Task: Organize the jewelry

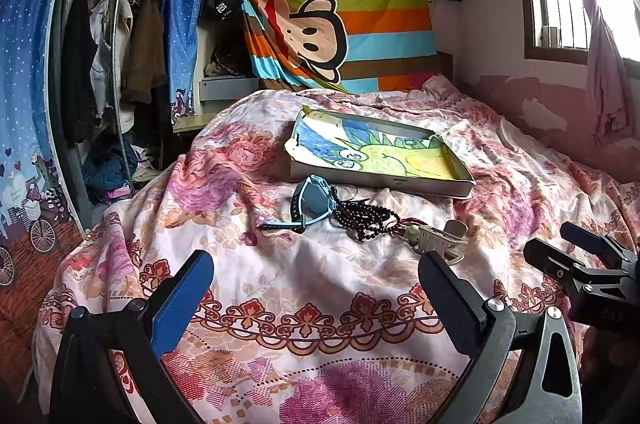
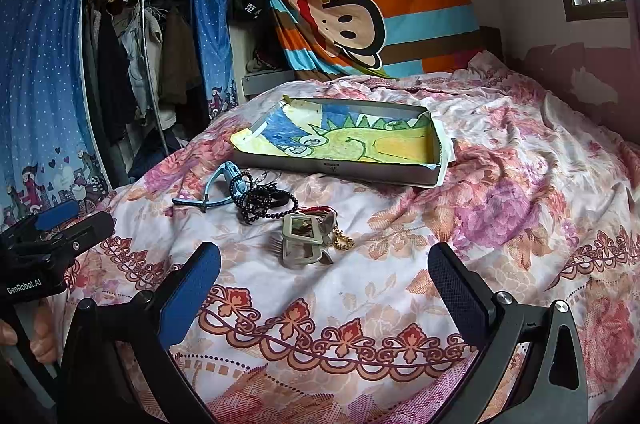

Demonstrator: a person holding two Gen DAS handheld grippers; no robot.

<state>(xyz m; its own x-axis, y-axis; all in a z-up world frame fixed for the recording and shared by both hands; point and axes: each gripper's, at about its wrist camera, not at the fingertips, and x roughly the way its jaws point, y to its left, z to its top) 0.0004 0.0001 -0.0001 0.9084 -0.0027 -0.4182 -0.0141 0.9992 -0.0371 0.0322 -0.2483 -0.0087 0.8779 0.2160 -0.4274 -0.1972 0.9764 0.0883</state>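
While both tools are hovering low over the bed [image 2: 500,184], the left hand-held gripper [image 1: 316,288] and the right hand-held gripper [image 2: 324,276] are each standing spread wide and holding nothing. Jewelry is lying in a loose heap on the flowered cover: a blue watch [image 2: 224,184], a tangle of dark bead bracelets [image 2: 260,200], a pale hair claw [image 2: 302,238] and a small gold chain [image 2: 343,243] touching the claw. Just behind the heap, an open shallow box [image 2: 340,173] lined with a child's drawing is sitting with nothing in it, and it is likely the place for the pieces. Picking seems not yet begun. A clean start probably means taking the hair claw first, since it is lying nearest the right tool, closing across its narrow body and lifting straight up so the chain and beads are not dragging along.
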